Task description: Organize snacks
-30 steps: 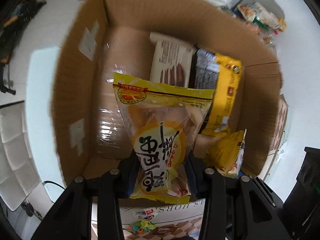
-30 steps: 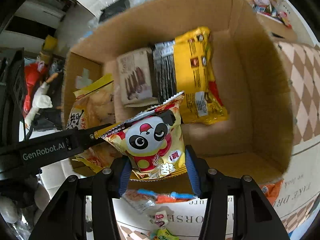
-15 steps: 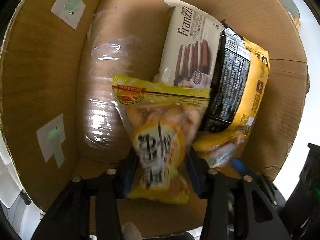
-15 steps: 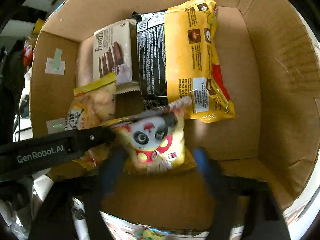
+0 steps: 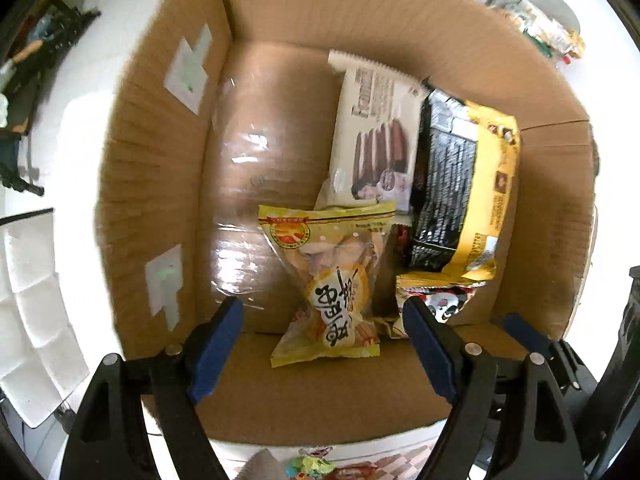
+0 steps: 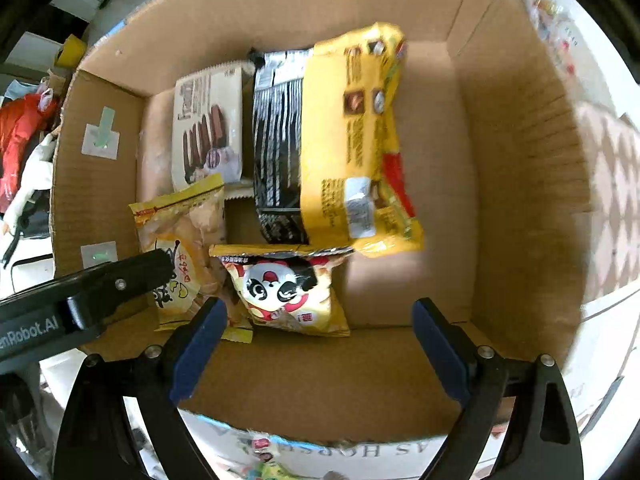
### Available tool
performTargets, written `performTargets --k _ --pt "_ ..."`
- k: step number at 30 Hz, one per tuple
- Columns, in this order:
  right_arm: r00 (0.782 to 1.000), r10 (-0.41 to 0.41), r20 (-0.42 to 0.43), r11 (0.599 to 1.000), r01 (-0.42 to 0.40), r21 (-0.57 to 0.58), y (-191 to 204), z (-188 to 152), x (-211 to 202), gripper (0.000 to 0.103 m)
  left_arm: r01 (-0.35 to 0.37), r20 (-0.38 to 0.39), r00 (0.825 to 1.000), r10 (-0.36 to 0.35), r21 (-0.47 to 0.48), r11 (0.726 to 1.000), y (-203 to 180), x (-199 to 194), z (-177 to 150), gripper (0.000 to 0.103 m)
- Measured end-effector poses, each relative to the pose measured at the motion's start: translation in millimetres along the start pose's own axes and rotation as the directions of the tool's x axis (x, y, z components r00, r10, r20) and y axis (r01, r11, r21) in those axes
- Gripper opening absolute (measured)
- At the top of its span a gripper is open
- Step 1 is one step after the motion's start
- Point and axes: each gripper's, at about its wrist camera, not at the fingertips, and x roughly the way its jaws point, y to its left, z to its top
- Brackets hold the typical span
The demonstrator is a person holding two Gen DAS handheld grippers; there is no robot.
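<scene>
An open cardboard box point(image 5: 152, 184) point(image 6: 520, 160) holds several snack packs. A yellow egg-snack bag point(image 5: 332, 284) point(image 6: 180, 248) lies on the box floor near the front. A panda snack bag point(image 6: 288, 288) point(image 5: 436, 300) lies to its right. A beige chocolate-wafer pack point(image 5: 376, 140) point(image 6: 208, 132) and a black-and-yellow bag point(image 5: 460, 192) point(image 6: 336, 152) lie at the back. My left gripper point(image 5: 324, 344) is open and empty above the egg-snack bag. My right gripper point(image 6: 320, 344) is open and empty above the panda bag.
The left gripper's black arm point(image 6: 80, 296) crosses the right wrist view at lower left. Loose snacks point(image 5: 548, 32) lie beyond the box's far right corner. A checkered cloth point(image 6: 608, 184) lies right of the box. A white tray point(image 5: 36, 320) sits left of the box.
Both grippers have opened and let go of their bags, which now lie on the box floor. Both grippers have pulled back and up from the box.
</scene>
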Motion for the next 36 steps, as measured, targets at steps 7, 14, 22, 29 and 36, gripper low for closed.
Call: performTargets --k 7,14,22,29,36 --pt "0.990 -0.064 0.125 0.997 0.068 -0.028 -2.6 -29.4 -47.8 0.095 -0.060 0.170 0.984 0.053 0.037 0.998 -10.5 -44.9 -38.0 0.081" --pt "0.971 -0.074 0.226 0.996 0.082 -0.025 -4.0 -64.5 -90.5 0.095 -0.094 0.298 0.952 0.070 0.067 0.993 -1.7 -82.4 -78.1 0.081" --pt "0.952 -0.059 0.301 0.998 0.066 -0.011 -7.6 -108.3 -135.6 0.095 -0.090 0.375 0.925 0.054 0.079 0.993 -3.2 -108.5 -127.1 0.081" --pt "0.959 -0.003 0.284 1.000 0.003 0.001 -15.0 -158.9 -150.8 0.095 -0.096 0.395 0.917 0.058 0.077 0.992 1.0 -113.6 -178.0 0.081" --pt "0.995 0.062 0.079 0.997 -0.065 0.036 -30.7 -238.3 -98.0 0.095 -0.201 0.328 0.934 0.145 0.144 0.969 7.5 -65.4 -242.0 0.081"
